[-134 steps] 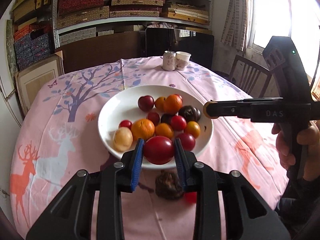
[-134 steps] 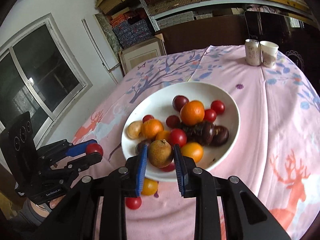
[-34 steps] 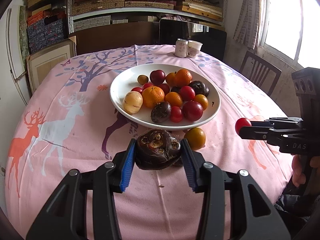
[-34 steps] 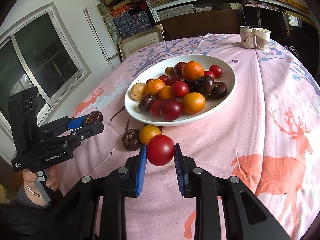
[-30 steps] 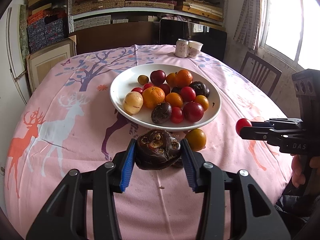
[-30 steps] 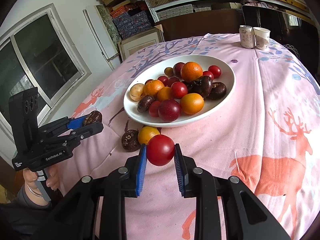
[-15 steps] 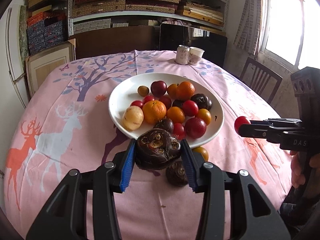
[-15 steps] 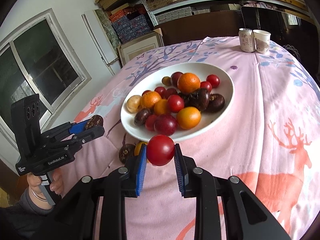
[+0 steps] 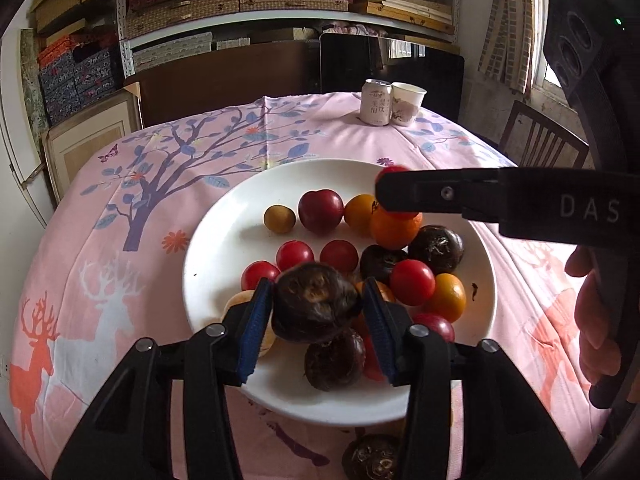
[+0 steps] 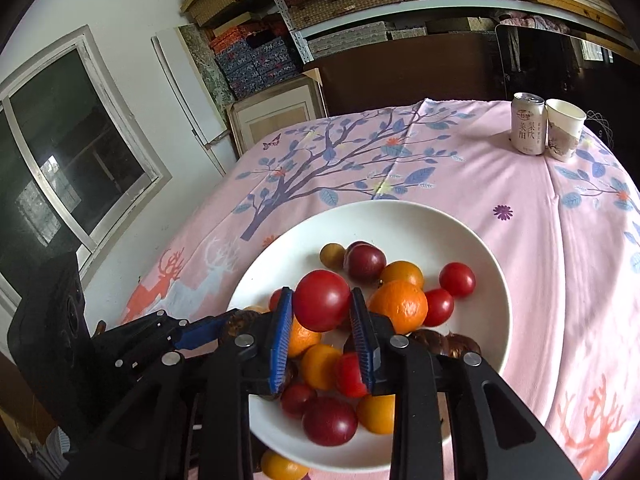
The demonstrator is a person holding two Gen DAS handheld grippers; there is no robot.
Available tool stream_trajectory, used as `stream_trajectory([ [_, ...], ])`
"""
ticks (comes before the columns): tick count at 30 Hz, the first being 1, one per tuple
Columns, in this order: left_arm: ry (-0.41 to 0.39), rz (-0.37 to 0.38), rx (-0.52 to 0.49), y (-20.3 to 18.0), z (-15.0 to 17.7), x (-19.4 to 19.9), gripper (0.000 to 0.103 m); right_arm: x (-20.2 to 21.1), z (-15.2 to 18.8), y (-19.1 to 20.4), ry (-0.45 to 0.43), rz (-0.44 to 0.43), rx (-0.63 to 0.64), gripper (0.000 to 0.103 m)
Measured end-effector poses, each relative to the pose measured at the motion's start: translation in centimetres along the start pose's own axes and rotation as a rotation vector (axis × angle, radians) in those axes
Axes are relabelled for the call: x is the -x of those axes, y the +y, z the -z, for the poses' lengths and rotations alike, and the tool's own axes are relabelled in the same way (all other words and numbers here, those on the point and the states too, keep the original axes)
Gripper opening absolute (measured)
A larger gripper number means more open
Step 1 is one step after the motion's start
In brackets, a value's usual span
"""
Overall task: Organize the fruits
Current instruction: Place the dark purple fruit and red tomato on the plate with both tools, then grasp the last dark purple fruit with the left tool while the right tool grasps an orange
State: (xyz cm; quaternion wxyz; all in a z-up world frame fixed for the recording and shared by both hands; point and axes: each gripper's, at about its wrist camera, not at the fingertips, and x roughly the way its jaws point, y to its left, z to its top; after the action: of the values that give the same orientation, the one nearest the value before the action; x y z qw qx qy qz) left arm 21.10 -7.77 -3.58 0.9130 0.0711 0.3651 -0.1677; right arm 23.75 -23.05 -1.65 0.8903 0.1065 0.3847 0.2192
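A white plate on the pink tablecloth holds several red, orange and dark fruits. My left gripper is shut on a wrinkled dark brown fruit and holds it over the plate's near side. My right gripper is shut on a red tomato above the plate; in the left wrist view it reaches in from the right over an orange. The left gripper shows in the right wrist view at lower left. One dark fruit and one orange fruit lie off the plate on the cloth.
A drink can and a paper cup stand at the table's far edge. A wooden chair is at the right. Shelves with boxes fill the back wall. A window is on the left in the right wrist view.
Both grippers have moved forward, from the near edge of the table to over the plate, each still holding its fruit. The right gripper now crosses above the plate's far right side.
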Motion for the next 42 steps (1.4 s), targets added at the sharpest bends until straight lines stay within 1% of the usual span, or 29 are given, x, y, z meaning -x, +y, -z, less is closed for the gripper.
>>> stream_trajectory([
  [1,-0.013,-0.012,0.004,0.1,0.1,0.2,0.061,0.0,0.3,-0.2,-0.01,-0.004,-0.009,0.043],
  [2,-0.027,-0.013,0.007,0.2,0.4,0.6,0.068,0.1,0.8,-0.4,-0.012,-0.01,-0.013,0.044],
  [4,-0.043,-0.011,0.008,0.3,0.9,1.6,0.069,0.7,1.8,-0.8,-0.023,-0.01,-0.023,0.044],
  [7,-0.026,0.025,0.016,0.2,2.6,3.2,0.069,2.5,4.5,-1.1,-0.046,-0.037,-0.035,0.046],
  [8,-0.023,0.03,0.005,-0.1,3.3,3.9,0.069,3.2,5.7,-1.2,-0.057,-0.03,-0.033,0.047],
  [10,-0.018,0.037,-0.036,-1.2,5.1,5.1,0.069,4.6,8.2,-1.7,-0.079,-0.007,-0.034,0.054],
  [12,0.005,0.042,-0.067,-2.1,7.0,5.8,0.069,5.7,10.6,-2.4,-0.091,0.003,-0.059,0.059],
  [14,0.043,0.042,-0.074,-2.7,8.6,5.9,0.069,6.3,12.5,-3.2,-0.087,0.006,-0.083,0.059],
  [15,0.054,0.039,-0.074,-2.8,9.3,5.8,0.069,6.7,13.0,-3.6,-0.085,-0.01,-0.105,0.06],
  [16,0.059,0.029,-0.075,-2.8,9.8,5.8,0.069,7.2,13.2,-3.9,-0.098,-0.026,-0.118,0.06],
  [18,0.07,0.003,-0.064,-2.8,10.4,5.6,0.069,7.4,13.5,-4.0,-0.104,0.008,-0.108,0.06],
  [20,0.067,-0.005,-0.05,-2.6,10.4,5.7,0.069,7.2,13.8,-3.8,-0.093,0.019,-0.095,0.06],
  [21,0.07,-0.012,-0.045,-2.5,10.4,5.6,0.069,7.4,14.0,-3.5,-0.106,0.019,-0.082,0.06],
  [23,0.093,-0.021,-0.027,-2.2,10.4,5.1,0.069,7.6,14.2,-3.2,-0.111,0.018,-0.061,0.06],
  [25,0.107,-0.016,-0.019,-2.1,10.2,4.8,0.066,7.6,14.3,-3.3,-0.11,0.017,-0.059,0.06],
  [30,0.12,-0.024,-0.058,-3.0,9.8,4.1,0.065,7.8,14.4,-3.6,-0.115,0.006,-0.074,0.06],
  [33,0.125,-0.019,-0.074,-3.7,9.5,3.7,0.062,7.7,14.4,-3.5,-0.112,0.005,-0.071,0.06],
  [42,0.129,-0.024,-0.074,-3.9,9.2,3.2,0.061,7.5,14.4,-3.3,-0.1,-0.011,-0.067,0.06],
])
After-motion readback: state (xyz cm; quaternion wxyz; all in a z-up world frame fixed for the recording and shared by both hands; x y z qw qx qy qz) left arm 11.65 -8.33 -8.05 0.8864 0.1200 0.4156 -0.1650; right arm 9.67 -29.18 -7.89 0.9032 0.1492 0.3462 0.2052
